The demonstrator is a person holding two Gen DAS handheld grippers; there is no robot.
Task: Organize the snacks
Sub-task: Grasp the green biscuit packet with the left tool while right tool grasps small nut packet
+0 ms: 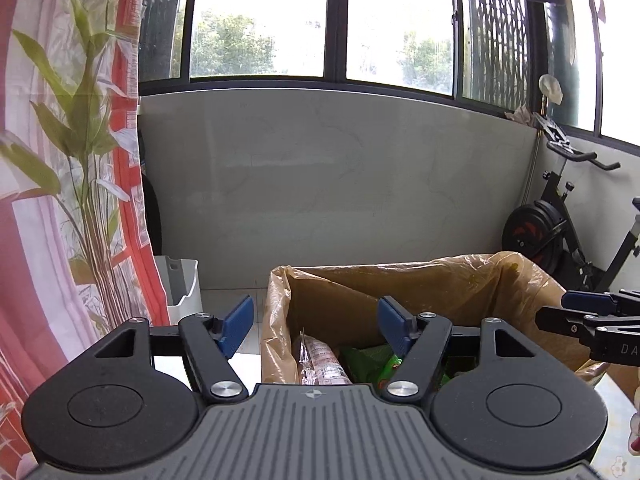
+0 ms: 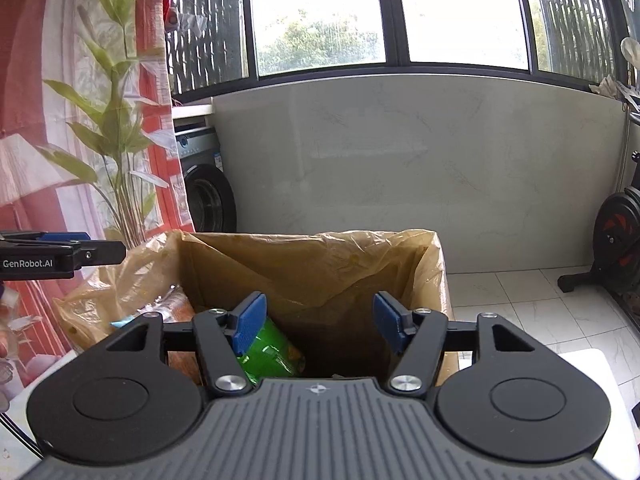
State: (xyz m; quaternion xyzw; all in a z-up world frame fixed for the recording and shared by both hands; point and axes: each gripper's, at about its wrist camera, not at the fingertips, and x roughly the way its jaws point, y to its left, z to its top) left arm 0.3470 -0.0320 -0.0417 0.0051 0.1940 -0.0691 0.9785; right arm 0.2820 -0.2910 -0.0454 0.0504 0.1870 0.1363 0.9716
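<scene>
A cardboard box lined with a tan plastic bag (image 1: 400,280) (image 2: 312,264) stands just ahead of both grippers. Inside it lie a clear packet with red print (image 1: 320,360) and a green snack bag (image 1: 372,364) (image 2: 276,354). My left gripper (image 1: 316,326) hangs open over the box's near left corner, nothing between its blue pads. My right gripper (image 2: 318,322) is also open above the box, empty, with the green bag below its left finger. Each gripper shows at the edge of the other's view: the right one (image 1: 592,312), the left one (image 2: 60,254).
A white bin (image 1: 182,288) stands on the tiled floor left of the box, beside a patterned curtain (image 1: 60,200). A washing machine (image 2: 208,192) sits at the back left, an exercise bike (image 1: 560,232) at the right. A pale wall under windows runs behind.
</scene>
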